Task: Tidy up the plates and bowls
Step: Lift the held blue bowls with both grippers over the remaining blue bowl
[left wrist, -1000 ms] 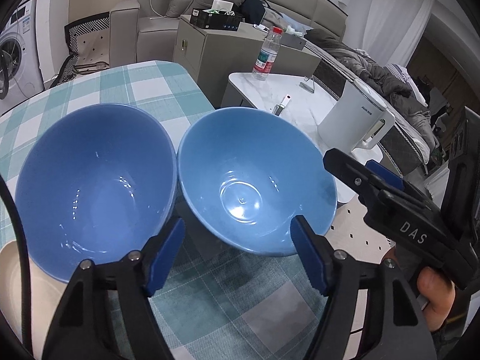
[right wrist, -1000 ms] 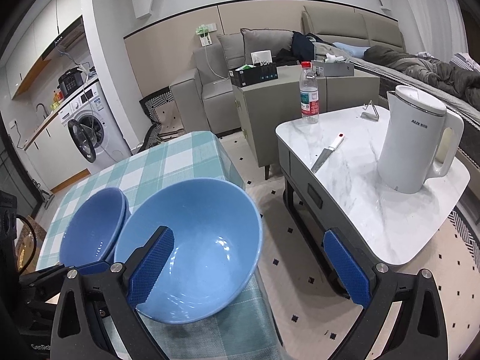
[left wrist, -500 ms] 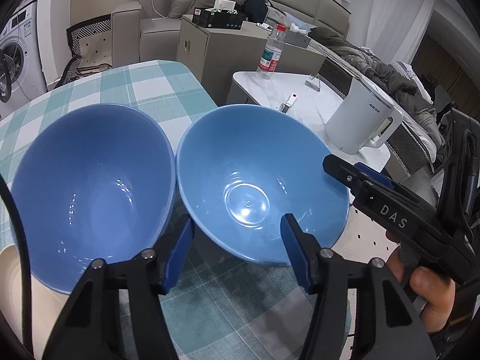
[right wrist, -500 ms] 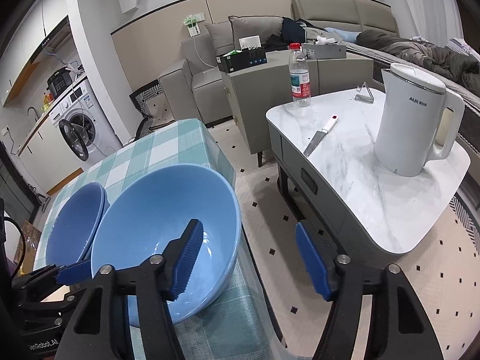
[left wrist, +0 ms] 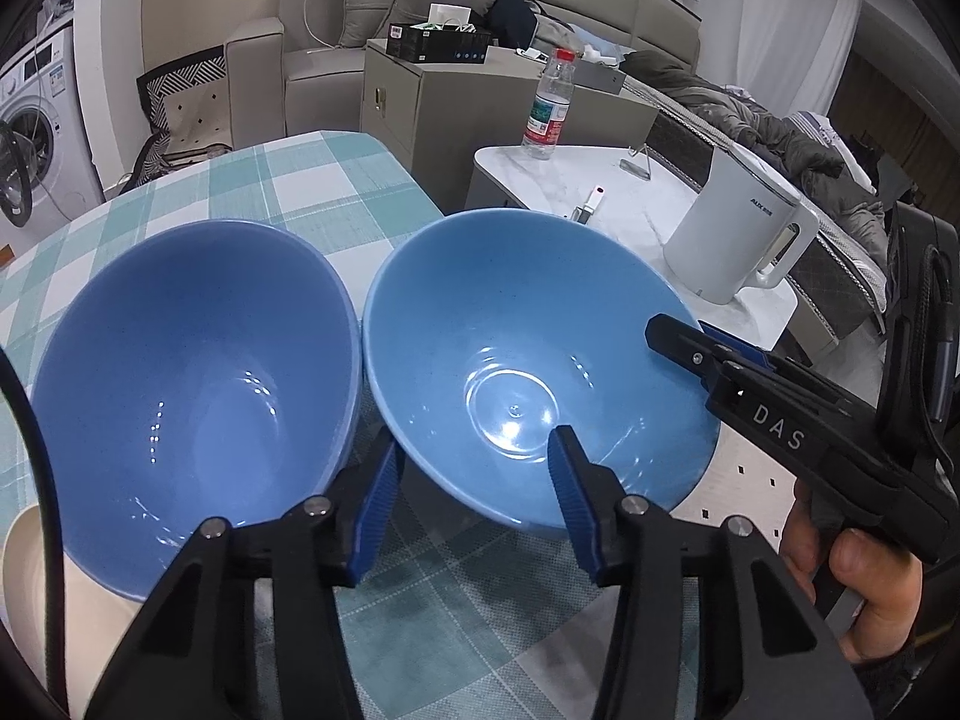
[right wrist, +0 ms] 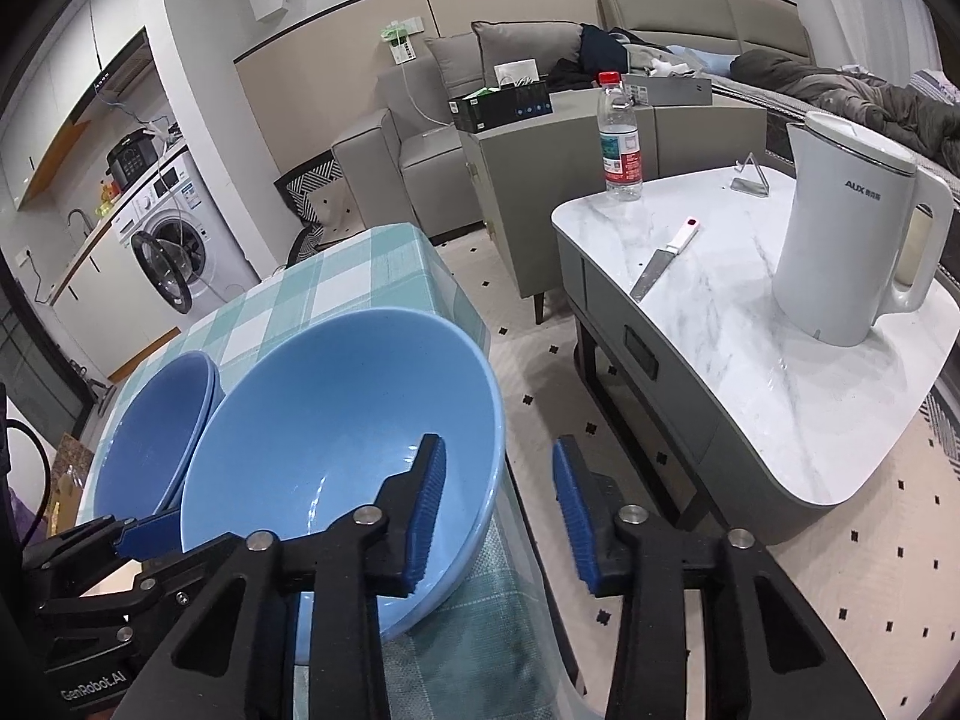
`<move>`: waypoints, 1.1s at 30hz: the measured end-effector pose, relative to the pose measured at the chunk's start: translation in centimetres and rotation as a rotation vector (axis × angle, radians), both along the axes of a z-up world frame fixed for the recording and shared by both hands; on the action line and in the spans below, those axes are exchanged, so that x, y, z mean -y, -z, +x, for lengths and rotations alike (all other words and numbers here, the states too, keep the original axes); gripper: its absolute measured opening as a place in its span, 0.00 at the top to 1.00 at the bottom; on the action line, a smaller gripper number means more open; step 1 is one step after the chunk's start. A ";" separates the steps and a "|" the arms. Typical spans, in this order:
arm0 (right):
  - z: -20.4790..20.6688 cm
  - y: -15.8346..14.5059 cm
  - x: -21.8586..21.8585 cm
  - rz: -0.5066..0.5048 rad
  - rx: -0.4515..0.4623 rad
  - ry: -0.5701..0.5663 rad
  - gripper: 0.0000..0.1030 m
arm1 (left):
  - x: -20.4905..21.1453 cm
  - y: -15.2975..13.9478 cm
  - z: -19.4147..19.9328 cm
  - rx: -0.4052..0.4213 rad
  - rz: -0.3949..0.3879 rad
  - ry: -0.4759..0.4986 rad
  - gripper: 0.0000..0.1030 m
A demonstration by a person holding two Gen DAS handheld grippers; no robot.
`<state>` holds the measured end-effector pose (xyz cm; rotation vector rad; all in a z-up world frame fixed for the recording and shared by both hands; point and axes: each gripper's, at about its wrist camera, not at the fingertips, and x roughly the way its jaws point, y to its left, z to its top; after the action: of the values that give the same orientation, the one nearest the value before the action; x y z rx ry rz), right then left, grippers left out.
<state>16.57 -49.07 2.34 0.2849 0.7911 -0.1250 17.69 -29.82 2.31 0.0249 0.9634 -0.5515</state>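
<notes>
Both jaws have just been closing: left gripper (left wrist: 474, 498) straddles the lighter blue bowl (left wrist: 522, 354)'s near rim, right gripper (right wrist: 498, 510) its far-right rim; neither pinches yet, bowl on counter (left wrist: 312, 180).

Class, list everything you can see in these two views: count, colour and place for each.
Checked tablecloth: one, teal and white, under bowls.
Lighter blue ceramic bowl: one, light blue, tablecloth's right edge.
Darker blue ceramic bowl: one, blue, left of it.
Cream dish: one, cream, lower left, partly hidden.
White electric kettle: one, white, marble side table.
Clear plastic bottle: one, red cap, same table.
Knife: one, white handle, same table.
Left gripper, right gripper: black, blue pads; jaws have just been closing, each astride lighter bowl's rim, not pressing.
Hand: one, holding right gripper.
</notes>
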 end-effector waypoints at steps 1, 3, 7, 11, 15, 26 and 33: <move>0.0 0.0 -0.1 -0.002 -0.003 -0.003 0.71 | 0.0 0.0 0.0 0.003 0.003 0.000 0.54; 0.1 0.1 -0.3 -0.003 -0.004 -0.007 0.75 | 0.0 0.0 0.0 0.007 0.010 0.002 0.56; 0.1 -0.1 -0.7 -0.013 0.009 -0.026 0.78 | 0.1 -0.1 0.0 0.023 0.023 0.008 0.58; 0.1 -0.1 -1.0 -0.027 0.011 -0.029 0.78 | 0.1 -0.1 0.0 0.027 0.033 0.010 0.59; 0.1 -0.1 -1.2 -0.031 0.013 -0.031 0.78 | 0.2 -0.1 -0.1 0.035 0.043 0.013 0.60; -0.2 -0.6 -1.6 -0.048 0.023 -0.028 0.78 | 0.2 -0.5 -0.5 0.052 0.046 0.009 0.60; -0.8 -1.3 -1.6 -0.055 0.042 -0.024 0.78 | 0.1 -1.2 -0.9 0.078 0.043 0.010 0.60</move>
<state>15.80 -47.47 3.60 0.2250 0.7482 -0.1173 16.77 -29.97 3.50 0.0891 0.8998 -0.5353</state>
